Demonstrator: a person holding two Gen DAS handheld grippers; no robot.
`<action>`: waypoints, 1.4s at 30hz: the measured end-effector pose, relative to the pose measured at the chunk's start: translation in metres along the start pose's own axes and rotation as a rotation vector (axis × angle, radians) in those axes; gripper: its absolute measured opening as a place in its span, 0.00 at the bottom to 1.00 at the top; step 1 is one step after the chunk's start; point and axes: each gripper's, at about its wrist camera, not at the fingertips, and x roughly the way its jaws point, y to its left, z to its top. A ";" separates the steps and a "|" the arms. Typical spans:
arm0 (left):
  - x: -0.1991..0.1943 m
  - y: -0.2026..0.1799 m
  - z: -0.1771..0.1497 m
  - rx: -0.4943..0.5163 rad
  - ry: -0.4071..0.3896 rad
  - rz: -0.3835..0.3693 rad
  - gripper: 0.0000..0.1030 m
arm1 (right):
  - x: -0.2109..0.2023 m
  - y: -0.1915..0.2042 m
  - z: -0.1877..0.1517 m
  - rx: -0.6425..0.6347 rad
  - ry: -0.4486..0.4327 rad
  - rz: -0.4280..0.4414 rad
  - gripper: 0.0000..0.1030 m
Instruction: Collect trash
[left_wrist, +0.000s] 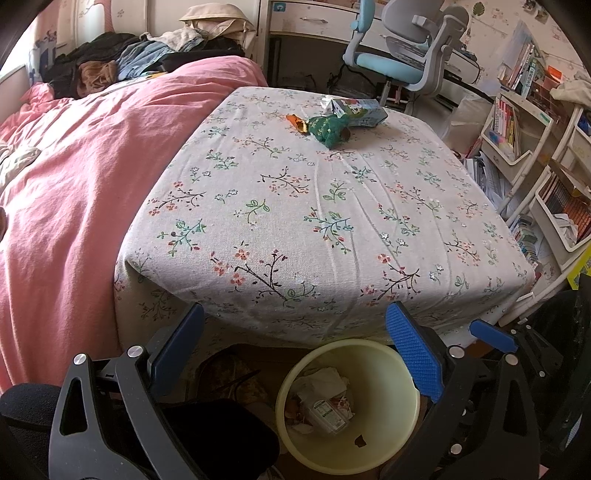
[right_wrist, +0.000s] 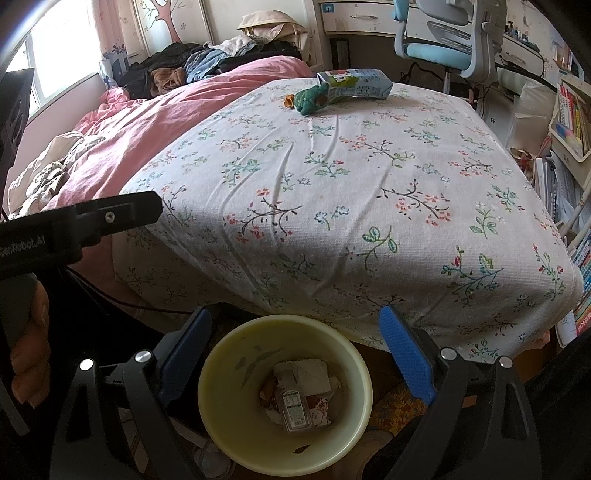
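A blue-green drink carton (left_wrist: 360, 110) (right_wrist: 358, 86), a crumpled green wrapper (left_wrist: 328, 131) (right_wrist: 312, 98) and a small orange wrapper (left_wrist: 297, 122) (right_wrist: 289, 99) lie together at the far end of the floral bed sheet (left_wrist: 295, 206). On the floor below the near bed edge stands a yellow bin (left_wrist: 384, 384) (right_wrist: 236, 354); inside it are tissues and a small labelled bottle. My left gripper (left_wrist: 295, 308) hangs open above the bin, nothing between its blue pads. My right gripper (right_wrist: 295, 311) is also open and empty over the bin. Both are far from the trash on the bed.
A pink duvet (left_wrist: 74, 166) covers the bed's left side, with piled clothes (left_wrist: 122, 62) behind it. A blue-grey desk chair (left_wrist: 402, 55) and a desk stand beyond the bed. White shelves of books (left_wrist: 517, 122) line the right. A hand (right_wrist: 29, 350) holds the left gripper.
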 end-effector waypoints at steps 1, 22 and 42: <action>0.000 0.000 0.000 0.000 0.000 0.001 0.92 | 0.000 0.000 0.000 -0.001 0.000 0.000 0.86; 0.001 0.000 0.000 -0.006 0.006 0.004 0.92 | -0.001 0.002 0.000 -0.006 -0.001 -0.001 0.86; 0.002 0.000 -0.001 -0.014 0.010 0.004 0.92 | 0.000 0.003 -0.001 -0.006 -0.002 -0.001 0.86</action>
